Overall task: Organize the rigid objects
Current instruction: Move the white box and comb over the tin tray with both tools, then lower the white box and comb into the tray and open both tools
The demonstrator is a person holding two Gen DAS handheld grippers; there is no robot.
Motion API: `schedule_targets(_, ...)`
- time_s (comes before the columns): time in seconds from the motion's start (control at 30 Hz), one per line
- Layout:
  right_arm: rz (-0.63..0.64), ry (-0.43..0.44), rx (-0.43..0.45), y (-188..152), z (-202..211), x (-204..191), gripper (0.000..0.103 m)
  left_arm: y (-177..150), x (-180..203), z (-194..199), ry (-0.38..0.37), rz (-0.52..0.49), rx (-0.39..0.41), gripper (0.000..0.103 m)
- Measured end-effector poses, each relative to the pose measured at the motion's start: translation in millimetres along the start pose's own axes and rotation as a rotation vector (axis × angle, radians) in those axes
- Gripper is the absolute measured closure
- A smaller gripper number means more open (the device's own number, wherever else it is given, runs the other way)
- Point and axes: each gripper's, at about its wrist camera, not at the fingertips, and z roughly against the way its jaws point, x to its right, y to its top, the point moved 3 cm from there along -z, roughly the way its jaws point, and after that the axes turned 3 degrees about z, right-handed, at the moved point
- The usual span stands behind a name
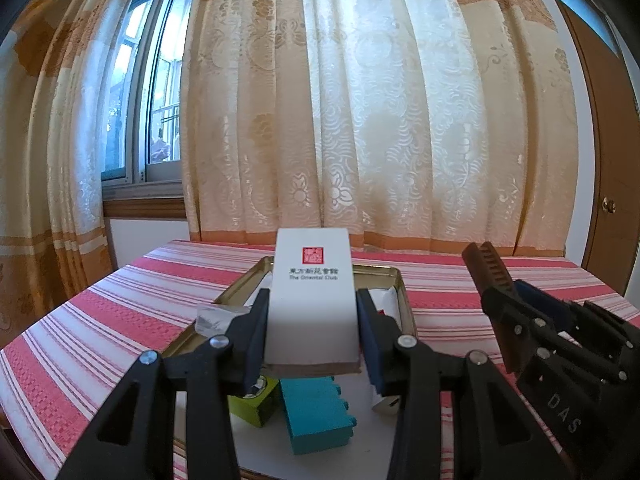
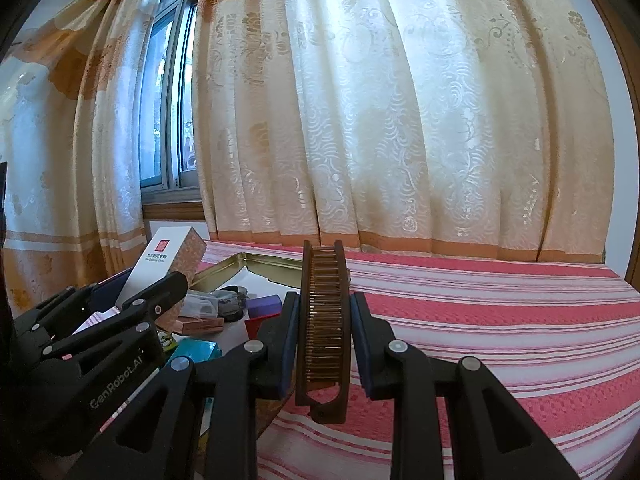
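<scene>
1. White box [image 1: 312,300]: it stands upright between the pads of the left gripper [image 1: 314,336], pinched on its two narrow sides, its printed face turned to the camera. It hangs just above the open gold tin tray [image 1: 390,276], so keep the pinch firm and the box level before lowering it.
2. The right gripper [image 2: 325,344] is clamped on a brown folding comb [image 2: 325,320], teeth facing the camera, the comb upright and its hinged end poking out below the pads (a narrow thing, likely to swivel if the grip slackens). It is held over the striped cloth [image 2: 500,320], to the right of the tray.
3. Below the box, the tray already holds a teal block [image 1: 316,412], a green cube [image 1: 256,400] and a white item [image 1: 384,400] at the right, which I cannot identify. From the right wrist view a purple block [image 2: 264,305] and other small pieces crowd the tray's near half.
4. My judgement: set the box down first, along a tray wall where a bare strip shows, lowering it flat and not on top of the blocks.
5. Then bring the comb in lengthwise beside it; keep the two grippers apart, since they sit close together.
</scene>
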Motion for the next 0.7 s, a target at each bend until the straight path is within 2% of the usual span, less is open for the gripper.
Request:
schedule_targets(0.27,-0.007,0.062,-0.052,0.1,-16.1,-6.9,0.075,1.6,-10.7,-8.0,0.025,-0.013,-0.036,0.062)
schedule_targets(0.53,-0.037,0.146,-0.166,13.0,-53.9,-16.7,0.075,10.1,-43.3,-32.3,0.034,0.004,-0.182,0.062)
schedule_targets(0.7,-0.057,0.194,-0.233,21.2,-76.8,-24.6,0.075,5.1,-52.4,-47.6,0.013,0.023,-0.28,0.062)
